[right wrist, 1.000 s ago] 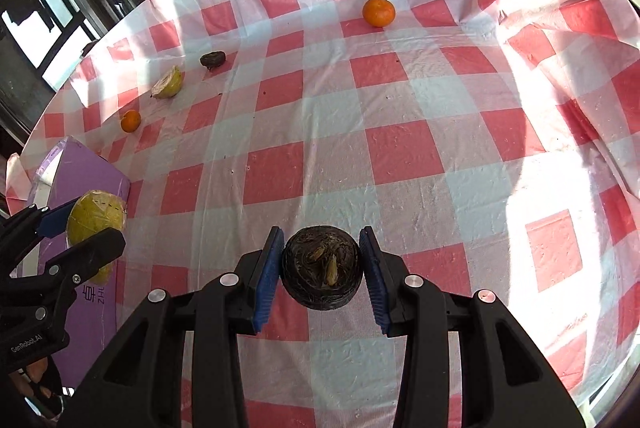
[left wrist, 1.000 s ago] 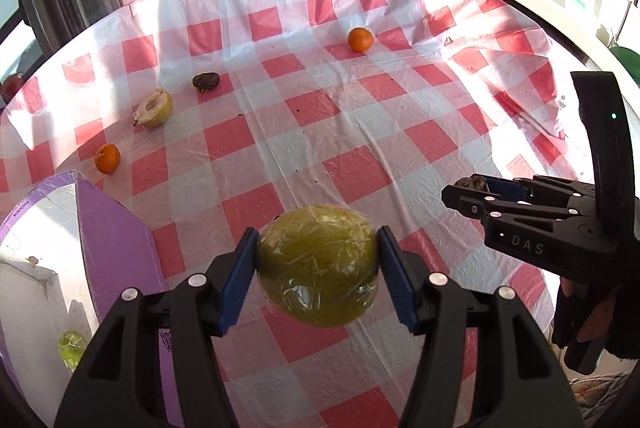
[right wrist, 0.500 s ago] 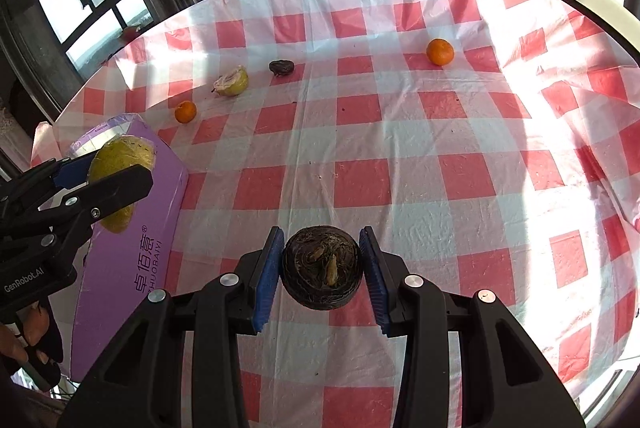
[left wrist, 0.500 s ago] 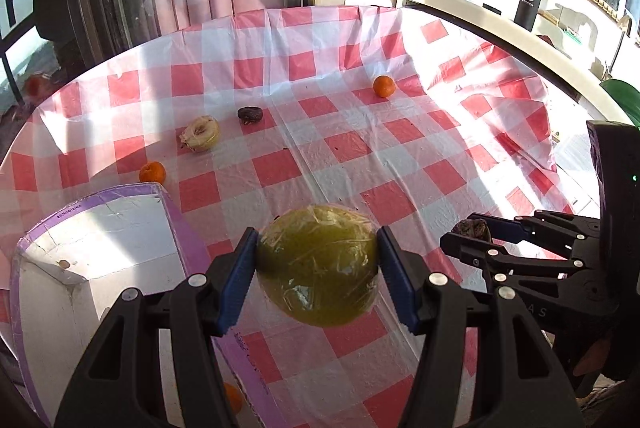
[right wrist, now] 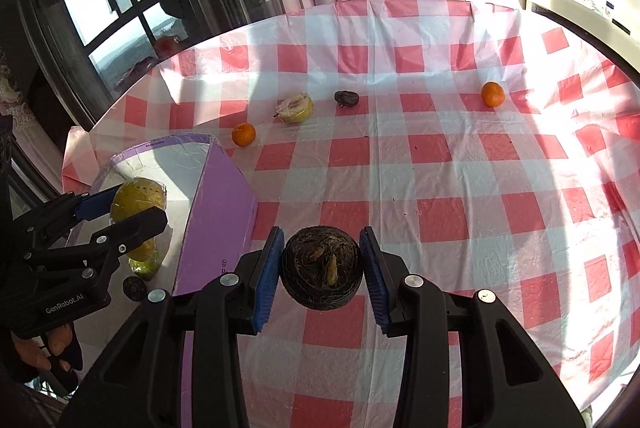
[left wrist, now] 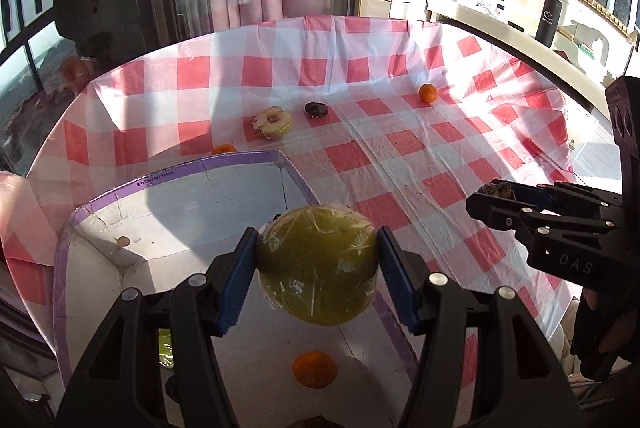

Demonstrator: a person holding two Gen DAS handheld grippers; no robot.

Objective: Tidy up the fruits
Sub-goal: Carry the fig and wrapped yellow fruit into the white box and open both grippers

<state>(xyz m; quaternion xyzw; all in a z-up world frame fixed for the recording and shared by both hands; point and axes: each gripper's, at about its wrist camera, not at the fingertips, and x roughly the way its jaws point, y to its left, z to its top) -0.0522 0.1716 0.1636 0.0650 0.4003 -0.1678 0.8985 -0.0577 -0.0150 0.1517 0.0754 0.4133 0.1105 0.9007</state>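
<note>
Fruits are noted partly in the purple box (left wrist: 180,168) at the left, partly loose on the checked worktop (right wrist: 480,188). Inside the box, a small orange (left wrist: 315,369), a green fruit (right wrist: 145,264) and a dark fruit (right wrist: 133,287) are seen on the white floor. Above the box opening, the left claw (left wrist: 316,268) is clamped on a film-wrapped yellow-green fruit (left wrist: 316,264), both blue pads pressed to its sides. To the right, over the cloth just beside the box wall, the right claw (right wrist: 322,264) is clamped on a dark wrinkled fruit (right wrist: 323,266). Further back on the worktop, an orange (right wrist: 243,134) near the box corner, a cut pale fruit (right wrist: 295,108), another dark fruit (right wrist: 346,99) and, well apart at the right, a second orange (right wrist: 492,94) are left to be collected.

Step judged: both held fruits being brought to the box for release.

Risks judged:
- Wrapped fruit is slick with film; slip from the pads is possible if the claw is tilted
- Release from height could bruise it or strike the small orange below
- Right claw is not yet over the opening; early release would drop the dark fruit onto the cloth, and it could roll
- The two claws are near each other at the box rim; collision or a knocked box wall is possible
</note>
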